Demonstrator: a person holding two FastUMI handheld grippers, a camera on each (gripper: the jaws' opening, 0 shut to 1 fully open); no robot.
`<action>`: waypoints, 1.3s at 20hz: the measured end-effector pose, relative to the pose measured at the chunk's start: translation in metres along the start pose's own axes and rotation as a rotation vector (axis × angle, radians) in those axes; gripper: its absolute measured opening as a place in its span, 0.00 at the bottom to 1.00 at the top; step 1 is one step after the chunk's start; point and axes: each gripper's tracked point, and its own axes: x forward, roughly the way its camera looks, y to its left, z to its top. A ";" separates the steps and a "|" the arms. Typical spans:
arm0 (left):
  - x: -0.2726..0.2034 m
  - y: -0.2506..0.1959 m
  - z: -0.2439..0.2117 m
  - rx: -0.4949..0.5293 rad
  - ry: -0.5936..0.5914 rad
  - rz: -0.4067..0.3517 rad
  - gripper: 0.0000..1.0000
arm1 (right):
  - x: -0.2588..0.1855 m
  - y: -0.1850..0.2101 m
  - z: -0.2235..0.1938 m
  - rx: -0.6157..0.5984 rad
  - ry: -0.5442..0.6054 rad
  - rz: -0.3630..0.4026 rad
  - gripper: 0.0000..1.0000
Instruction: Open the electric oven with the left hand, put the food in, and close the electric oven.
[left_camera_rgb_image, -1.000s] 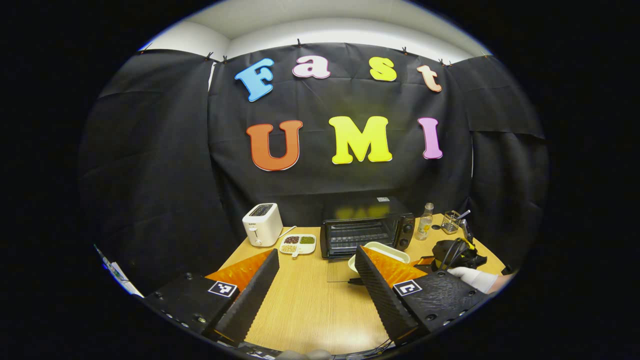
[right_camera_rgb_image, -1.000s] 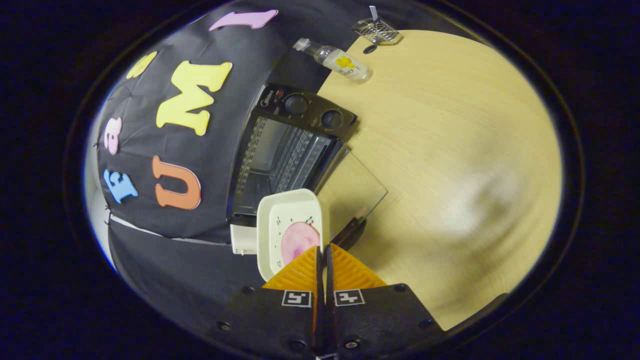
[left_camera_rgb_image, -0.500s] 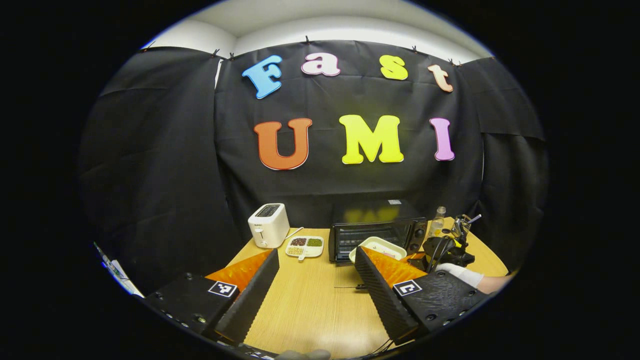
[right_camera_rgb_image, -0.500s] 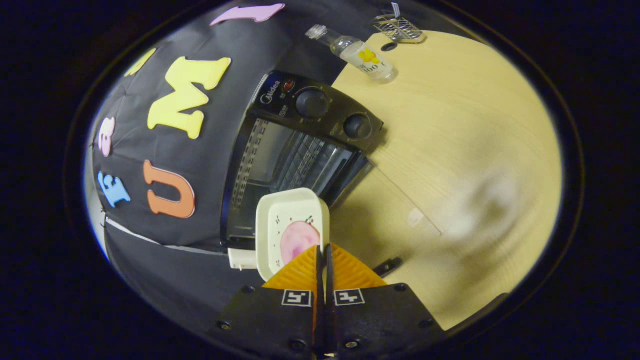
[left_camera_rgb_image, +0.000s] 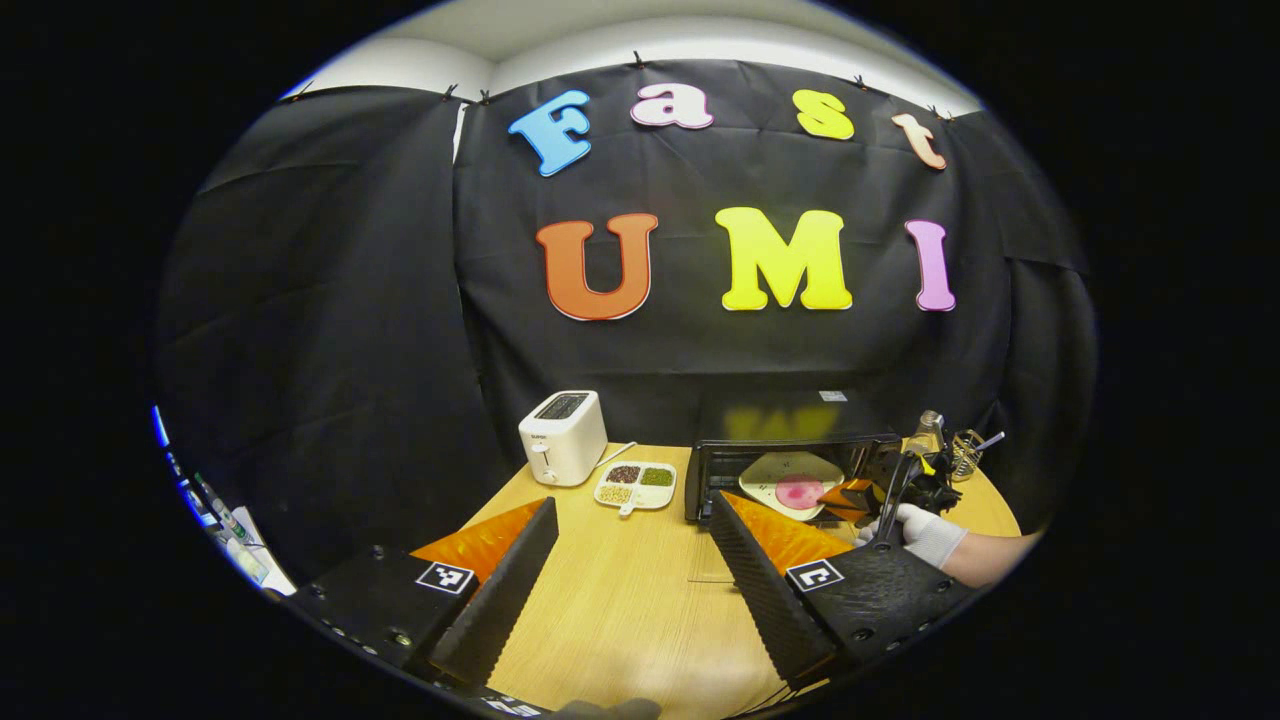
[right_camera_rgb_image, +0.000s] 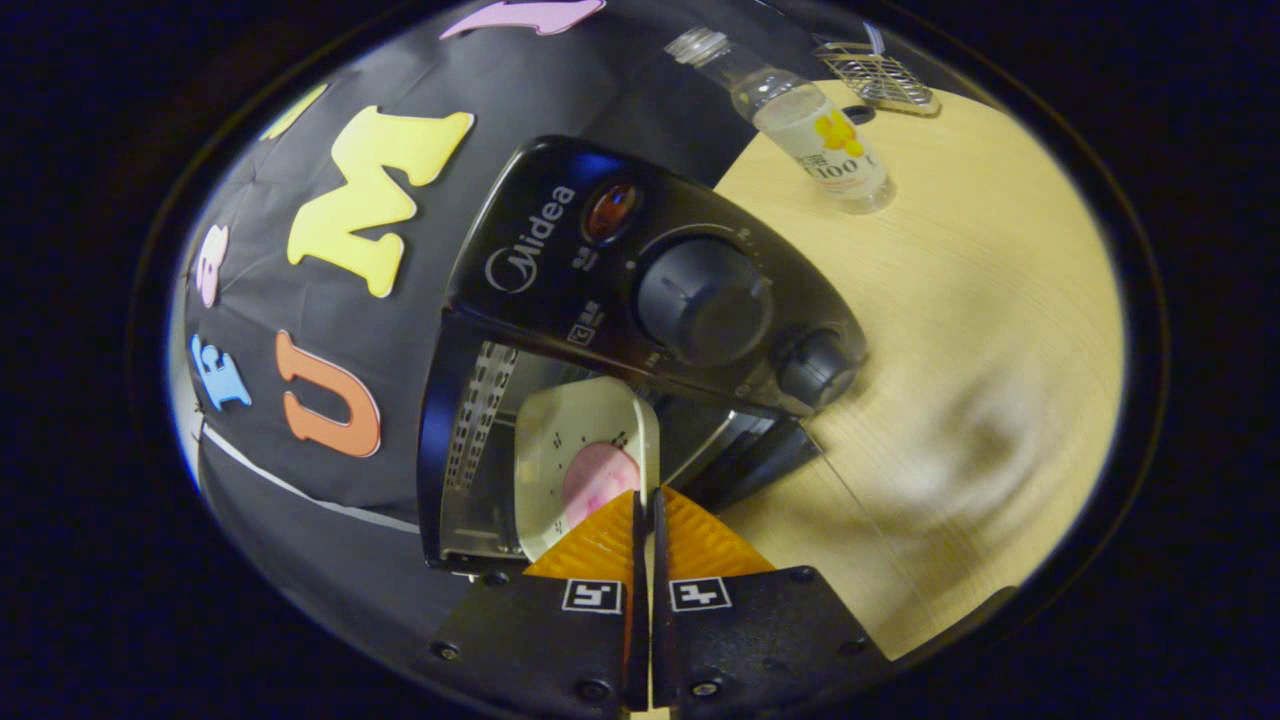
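Two grippers are yours here, and they stand in very different states. Your right gripper (right_camera_rgb_image: 645, 500) is clamped on the near edge of the plate (right_camera_rgb_image: 580, 450), its fingers pressed together on the rim with hardly a gap between them. The plate juts straight forward from the fingertips, and most of it already sits inside the open mouth of the oven (right_camera_rgb_image: 640, 300). The pink food (right_camera_rgb_image: 598, 478) lies on the plate just ahead of your fingertips. The right gripper view is rolled, so the oven's control panel with its two knobs appears above and to the right of the plate, and the table (right_camera_rgb_image: 980, 300) lies off to the right.

In the left gripper view you can see the same thing from farther off: your gloved right hand (left_camera_rgb_image: 925, 530) reaches in from the right with its forearm low over the table, holding the right gripper at the front of the oven, with the plate tilted in the opening. The oven door is lowered.

Your left gripper (left_camera_rgb_image: 630, 540) holds nothing; its fingers are spread wide above the bare table, well back from the oven and pointed toward it. A toaster (left_camera_rgb_image: 563, 436) and a divided dish (left_camera_rgb_image: 635, 484) stand to the left of the oven, and a bottle (right_camera_rgb_image: 815, 125) to its right.
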 end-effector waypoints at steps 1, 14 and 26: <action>0.000 0.000 0.001 -0.009 0.002 0.011 0.98 | 0.004 0.002 0.003 -0.010 -0.001 0.011 0.06; -0.011 -0.010 -0.003 0.002 -0.028 -0.029 0.98 | -0.058 0.022 0.016 -0.143 -0.053 0.100 0.71; -0.038 -0.031 -0.020 -0.030 -0.078 -0.194 0.98 | -0.225 0.029 0.018 -0.764 -0.241 0.014 0.95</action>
